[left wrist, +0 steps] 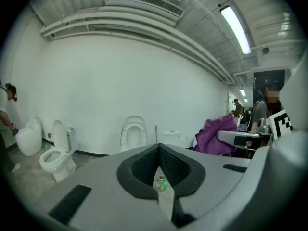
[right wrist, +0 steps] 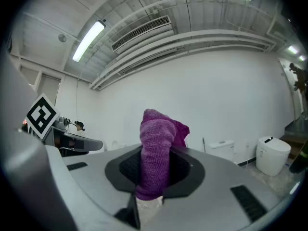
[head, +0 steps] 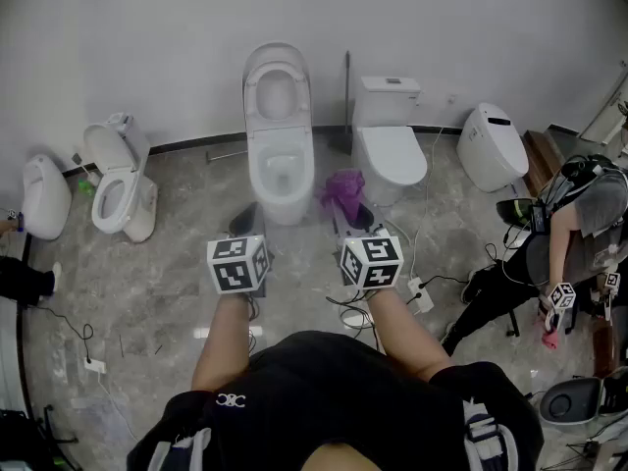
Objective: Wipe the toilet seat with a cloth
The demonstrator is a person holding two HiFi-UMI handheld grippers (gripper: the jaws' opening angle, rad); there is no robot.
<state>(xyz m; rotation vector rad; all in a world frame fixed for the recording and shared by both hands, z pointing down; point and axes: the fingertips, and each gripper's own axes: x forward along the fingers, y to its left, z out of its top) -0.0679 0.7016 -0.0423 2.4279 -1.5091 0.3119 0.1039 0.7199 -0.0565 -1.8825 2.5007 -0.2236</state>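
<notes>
Close to the person, low in the head view, are two arms, and each one holds a hand-held gripper out over the grey floor [head: 147,292]. The left hand-held gripper [head: 245,222] is shut tight with nothing in it; in its own view the jaws meet and only the floor shows past them. The right hand-held gripper [head: 349,214] is closed on a purple cloth [head: 341,190]. In the right gripper view the cloth [right wrist: 155,153] stands up in a fat roll between the jaws, and most of it sticks out past the tips.

Just past the cloth is the white toilet [head: 280,189] in the middle, by the far wall. Its seat [head: 276,67] looks tipped up against the lid, so the ring faces the person. More toilets stand to the left and right. White cables [head: 368,314] lie on the floor near the person's feet.

I think the wiping has not begun, because the cloth is not touching the toilet yet. To do it well, step in without catching the cables. Keep the right jaws squeezed so the cloth does not slip out. Press the loose, soft end on the seat, not the hard jaws. Then rub all the way round the ring, slow and flat. The empty left one can stay clear.
</notes>
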